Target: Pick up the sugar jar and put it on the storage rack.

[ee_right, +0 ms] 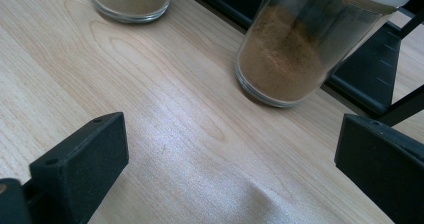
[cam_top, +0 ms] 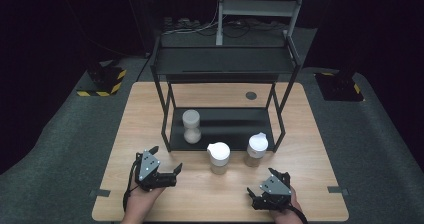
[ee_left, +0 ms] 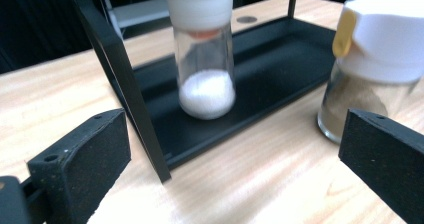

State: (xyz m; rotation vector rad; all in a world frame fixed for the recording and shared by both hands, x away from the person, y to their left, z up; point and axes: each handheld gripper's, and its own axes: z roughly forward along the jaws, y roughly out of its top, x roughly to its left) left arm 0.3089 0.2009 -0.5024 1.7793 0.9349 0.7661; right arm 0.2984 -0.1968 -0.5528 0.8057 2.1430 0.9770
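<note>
Both grippers, left point(cam_top: 165, 160) & right point(cam_top: 265, 184), sit open w/ nothing held; right should go straight ahead to spice jar point(ee_right: 300, 49), grab glass below lid.

A wooden table point(cam_top: 150, 109) carries a black rack point(cam_top: 222, 64) and two brown-filled jars point(cam_top: 218, 157).

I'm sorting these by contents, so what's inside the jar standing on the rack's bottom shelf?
The jar on the rack's bottom shelf holds white grains, filling roughly its lower part; the glass above looks empty. Its white cap hides whatever sits at the very top.
</note>
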